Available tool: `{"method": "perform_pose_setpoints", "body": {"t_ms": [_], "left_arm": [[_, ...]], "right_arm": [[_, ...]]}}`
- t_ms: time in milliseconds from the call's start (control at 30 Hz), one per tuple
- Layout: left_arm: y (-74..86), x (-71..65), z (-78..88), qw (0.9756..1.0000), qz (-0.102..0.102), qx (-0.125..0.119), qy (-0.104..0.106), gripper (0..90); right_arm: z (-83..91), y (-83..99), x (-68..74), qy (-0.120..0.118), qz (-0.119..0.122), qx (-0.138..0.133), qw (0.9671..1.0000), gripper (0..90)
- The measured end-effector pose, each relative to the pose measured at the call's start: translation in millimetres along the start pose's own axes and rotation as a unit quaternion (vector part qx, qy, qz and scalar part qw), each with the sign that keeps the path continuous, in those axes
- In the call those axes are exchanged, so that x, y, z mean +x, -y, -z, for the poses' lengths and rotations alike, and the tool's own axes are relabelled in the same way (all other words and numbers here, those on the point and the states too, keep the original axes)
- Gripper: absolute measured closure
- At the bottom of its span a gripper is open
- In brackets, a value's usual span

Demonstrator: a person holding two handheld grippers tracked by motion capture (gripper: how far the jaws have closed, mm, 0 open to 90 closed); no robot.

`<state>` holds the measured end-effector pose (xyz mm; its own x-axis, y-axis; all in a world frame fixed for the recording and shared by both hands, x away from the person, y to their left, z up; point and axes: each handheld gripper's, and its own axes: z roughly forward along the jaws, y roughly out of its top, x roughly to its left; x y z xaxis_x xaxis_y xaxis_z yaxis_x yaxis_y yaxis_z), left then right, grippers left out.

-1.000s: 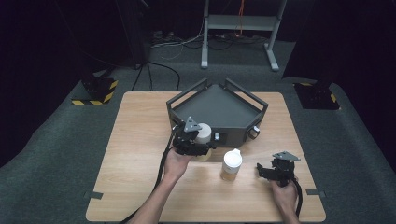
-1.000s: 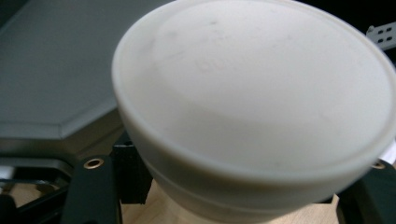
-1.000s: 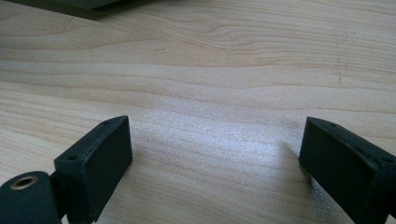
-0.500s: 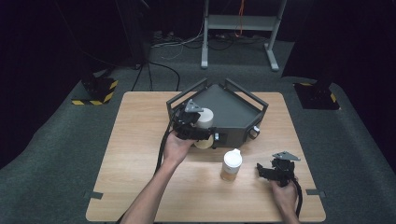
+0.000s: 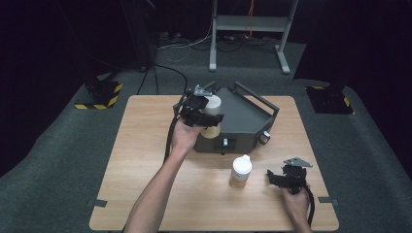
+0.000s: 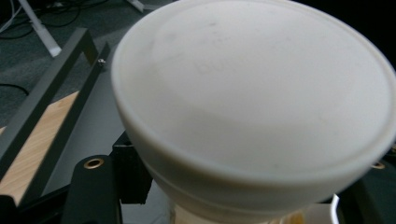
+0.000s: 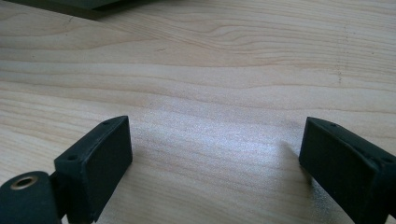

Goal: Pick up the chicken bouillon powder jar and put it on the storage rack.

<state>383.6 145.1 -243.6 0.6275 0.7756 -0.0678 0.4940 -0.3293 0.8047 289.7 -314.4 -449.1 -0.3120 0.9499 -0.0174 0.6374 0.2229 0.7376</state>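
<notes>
My left gripper [image 5: 208, 116] is shut on a bottle [image 5: 212, 104] with a wide white cap and a tan body, held in the air over the front left corner of the dark tray [image 5: 243, 119]. In the left gripper view the white cap [image 6: 252, 102] looms close and blurred, with one black finger [image 6: 93, 191] beside it and the tray's rail [image 6: 46, 102] below. A second white-capped bottle [image 5: 240, 171] stands on the table in front of the tray. My right gripper [image 5: 281, 176] rests low at the table's right, open, with bare wood [image 7: 210, 70] between its jaws.
The wooden table [image 5: 145, 145] has open surface to the left and front. The tray has raised bar rails [image 5: 256, 98] around a flat dark floor. Around the table lies dark carpet, with a metal stand [image 5: 250, 24] at the back.
My left hand has lifted the bottle from the table's middle and carried it up and away, over the tray's front left corner. The right gripper and the standing bottle have stayed put.
</notes>
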Motion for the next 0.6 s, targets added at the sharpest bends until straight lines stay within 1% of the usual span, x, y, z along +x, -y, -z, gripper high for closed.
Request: {"method": "perform_pose_setpoints", "body": {"t_ms": [133,267,433,533,600], "left_arm": [[-4.2,0.6,-8.1,0.9998,0.011,0.001,-0.015,33.9],[-5.6,3.2,-14.3,0.9995,0.020,0.000,-0.023,33.9],[-8.7,0.6,-24.3,0.9987,0.022,0.006,-0.046,33.9],[-9.9,-0.8,-29.6,0.9980,0.022,0.005,-0.059,33.9],[-10.7,2.1,-35.0,0.9976,0.030,0.008,-0.062,33.9]], "right_arm": [[0.0,0.0,0.0,0.000,0.000,0.000,1.0000,9.0],[0.0,0.0,0.0,0.000,0.000,0.000,1.0000,9.0],[0.0,0.1,0.0,0.000,0.000,0.000,1.0000,9.0],[0.0,0.0,0.0,0.000,0.000,0.000,1.0000,9.0],[0.0,0.1,-0.1,0.000,0.000,0.000,1.0000,9.0]]}}
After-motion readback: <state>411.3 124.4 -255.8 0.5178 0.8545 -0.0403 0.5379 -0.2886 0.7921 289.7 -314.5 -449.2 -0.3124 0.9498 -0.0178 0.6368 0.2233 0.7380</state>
